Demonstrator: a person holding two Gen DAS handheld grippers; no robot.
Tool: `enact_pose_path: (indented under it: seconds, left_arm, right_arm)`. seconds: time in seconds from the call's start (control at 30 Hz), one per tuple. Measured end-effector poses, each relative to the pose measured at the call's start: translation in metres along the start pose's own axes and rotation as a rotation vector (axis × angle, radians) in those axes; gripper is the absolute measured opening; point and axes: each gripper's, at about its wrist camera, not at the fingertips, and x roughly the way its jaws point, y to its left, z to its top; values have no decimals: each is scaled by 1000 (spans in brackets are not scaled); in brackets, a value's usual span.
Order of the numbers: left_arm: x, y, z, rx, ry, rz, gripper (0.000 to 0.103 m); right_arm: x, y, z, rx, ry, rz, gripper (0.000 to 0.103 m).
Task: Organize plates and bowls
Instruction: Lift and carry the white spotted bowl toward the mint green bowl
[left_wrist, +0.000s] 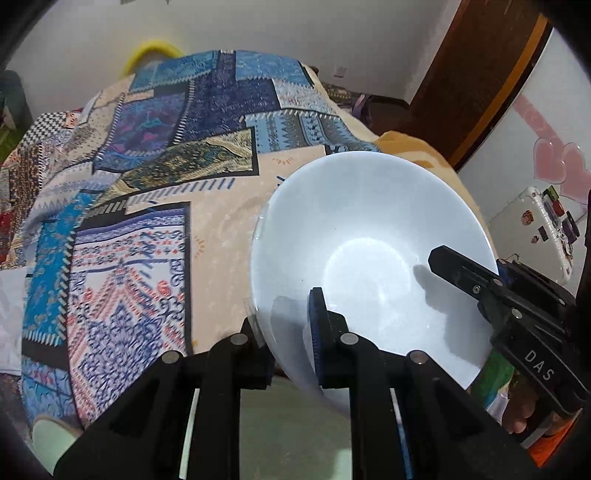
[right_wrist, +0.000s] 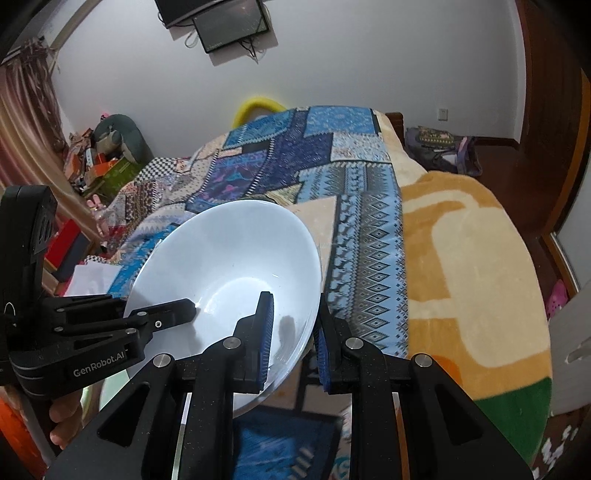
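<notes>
A white bowl (left_wrist: 369, 236) is held in the air above a bed, tilted, between both grippers. My left gripper (left_wrist: 284, 332) straddles the bowl's near left rim, one blue-padded finger inside and one outside, shut on it. My right gripper (right_wrist: 291, 336) straddles the opposite rim the same way, shut on the bowl (right_wrist: 229, 258). The right gripper also shows in the left wrist view (left_wrist: 465, 273) at the bowl's right edge, and the left gripper shows in the right wrist view (right_wrist: 162, 314) at the bowl's left edge.
A patterned blue and beige bedspread (left_wrist: 155, 192) covers the bed below, with an orange blanket (right_wrist: 472, 251) on its right side. A dark wooden door (left_wrist: 476, 74) and white walls lie behind. Clutter and boxes (right_wrist: 103, 162) stand at the far left.
</notes>
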Motion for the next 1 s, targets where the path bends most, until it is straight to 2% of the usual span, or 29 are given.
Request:
enact_pose_path:
  seconds: [0.57, 1.0]
  left_arm:
    - [-85, 29, -53, -44, -93, 35, 15]
    - [-124, 85, -105, -128, -109, 54, 15]
  right_arm:
    - [-30, 64, -21, -49, -45, 40, 19]
    - [-22, 133, -43, -121, -14, 76, 19]
